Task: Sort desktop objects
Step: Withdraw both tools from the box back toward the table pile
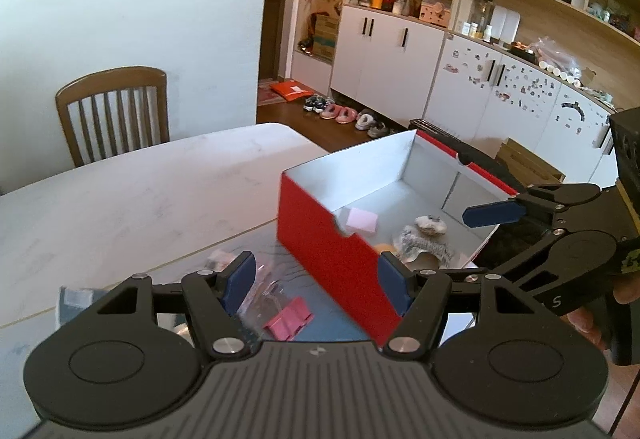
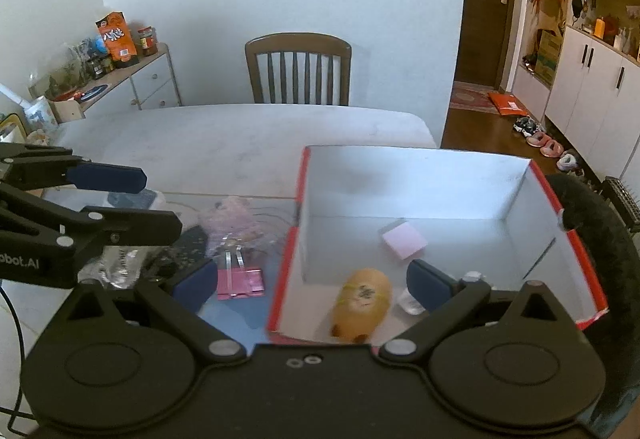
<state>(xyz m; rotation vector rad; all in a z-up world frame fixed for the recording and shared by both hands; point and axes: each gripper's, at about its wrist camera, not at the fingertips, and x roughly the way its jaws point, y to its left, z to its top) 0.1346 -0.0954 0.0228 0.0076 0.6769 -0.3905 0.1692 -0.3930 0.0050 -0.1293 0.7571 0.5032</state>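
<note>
A red box with a white inside [image 1: 328,251] [image 2: 472,183] stands on the table. In it lie a pink pad [image 1: 362,220] [image 2: 403,240], a tan plush toy [image 2: 362,303] and a grey fuzzy thing [image 1: 426,239]. A pink clip packet [image 1: 289,321] [image 2: 239,281] and clear plastic bags [image 2: 236,223] lie left of the box. My left gripper [image 1: 318,285] is open and empty over the packet and the box's near corner. My right gripper [image 2: 312,285] is open and empty, straddling the box's left wall; in the left wrist view it [image 1: 496,213] reaches over the box's right rim.
A black curved band [image 2: 600,235] hangs over the box's right rim. A wooden chair [image 2: 298,69] stands at the table's far side. A side cabinet with jars [image 2: 120,79] is at the far left. Cupboards and shoes [image 1: 344,115] are across the floor.
</note>
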